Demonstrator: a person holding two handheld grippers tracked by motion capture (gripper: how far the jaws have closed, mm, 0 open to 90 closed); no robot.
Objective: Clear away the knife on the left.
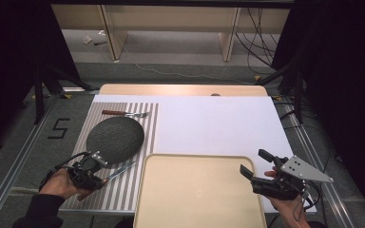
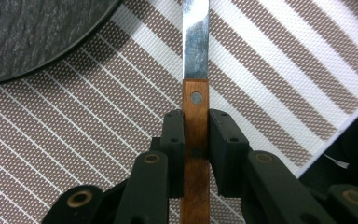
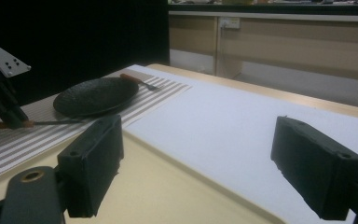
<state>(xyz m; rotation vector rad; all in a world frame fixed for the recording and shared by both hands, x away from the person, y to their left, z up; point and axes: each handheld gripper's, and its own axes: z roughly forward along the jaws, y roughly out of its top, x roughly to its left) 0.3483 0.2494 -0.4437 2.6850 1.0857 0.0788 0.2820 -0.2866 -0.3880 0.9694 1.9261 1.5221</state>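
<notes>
With the left claw clamped on the wooden handle of the steel-bladed table knife, which lies on the striped placemat near the counter's front-left corner, the grasp step is complete; the next move calls for a level lift, while the right claw hangs wide open and empty above the beige plastic tray.

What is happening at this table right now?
A person works with a gripper in each hand. The left gripper is shut on the wooden handle of a knife, which lies on the striped placemat beside a dark plate. A fork lies on the mat beyond the plate. The right gripper is open and holds nothing, at the right edge of the beige tray.
</notes>
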